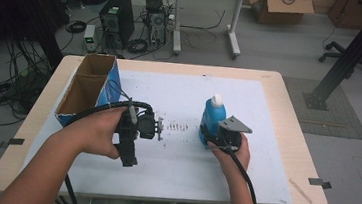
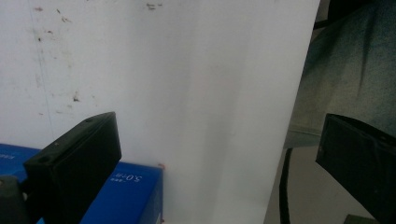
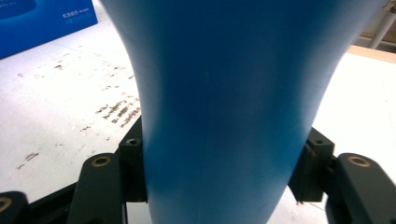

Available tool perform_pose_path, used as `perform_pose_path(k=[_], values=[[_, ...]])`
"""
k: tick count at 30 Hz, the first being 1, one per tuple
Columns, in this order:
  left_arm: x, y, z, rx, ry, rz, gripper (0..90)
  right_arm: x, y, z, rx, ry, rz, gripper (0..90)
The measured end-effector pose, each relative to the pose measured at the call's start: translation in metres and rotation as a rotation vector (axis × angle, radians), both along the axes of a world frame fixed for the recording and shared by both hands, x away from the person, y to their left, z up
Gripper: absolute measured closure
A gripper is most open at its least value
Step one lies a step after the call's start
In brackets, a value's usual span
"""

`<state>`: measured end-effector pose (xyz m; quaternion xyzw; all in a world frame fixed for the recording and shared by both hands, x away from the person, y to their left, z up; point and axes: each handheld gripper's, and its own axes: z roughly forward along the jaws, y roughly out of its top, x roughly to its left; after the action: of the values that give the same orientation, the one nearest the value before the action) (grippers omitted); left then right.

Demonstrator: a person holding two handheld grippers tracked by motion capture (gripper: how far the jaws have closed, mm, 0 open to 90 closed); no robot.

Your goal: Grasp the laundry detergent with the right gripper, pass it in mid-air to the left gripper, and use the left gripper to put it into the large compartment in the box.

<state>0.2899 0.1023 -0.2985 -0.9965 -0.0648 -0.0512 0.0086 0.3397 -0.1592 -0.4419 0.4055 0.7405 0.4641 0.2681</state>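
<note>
Left of centre, the left gripper (image 1: 158,130) hangs with jaws spread, holding nothing; right of centre, the right gripper (image 1: 212,135) pinches the upright blue plastic bottle with white cap (image 1: 214,115) low on its waist, likely rigid, smooth-walled, slip-prone

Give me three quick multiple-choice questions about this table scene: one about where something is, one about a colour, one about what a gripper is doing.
1. Where is the open box?
A. table's far left
B. table's near right
C. on the floor

2. What colour is the bottle's cap?
A. red
B. white
C. black

3. How is the right gripper?
A. open, empty
B. shut on the bottle
C. lying on the table

Answers: 1 A, the high view shows it by the far left edge. 2 B, a white cap tops the blue body. 3 B, its jaws press both sides of the bottle; the left gripper has its jaws apart.
</note>
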Motion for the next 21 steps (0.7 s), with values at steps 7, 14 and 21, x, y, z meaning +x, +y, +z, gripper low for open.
perform_pose_path(k=[7,14,21], values=[[0.0,-0.002,0.001,0.0,-0.003,-0.001,0.2,-0.001,0.0,0.001,-0.007,-0.01,-0.002,44.3],[0.0,-0.004,0.004,0.003,-0.007,-0.003,0.2,-0.001,-0.003,0.001,0.009,-0.02,0.001,45.6],[0.003,-0.005,0.009,0.004,-0.015,0.0,0.2,-0.004,-0.013,0.021,0.05,-0.049,0.061,45.4]])
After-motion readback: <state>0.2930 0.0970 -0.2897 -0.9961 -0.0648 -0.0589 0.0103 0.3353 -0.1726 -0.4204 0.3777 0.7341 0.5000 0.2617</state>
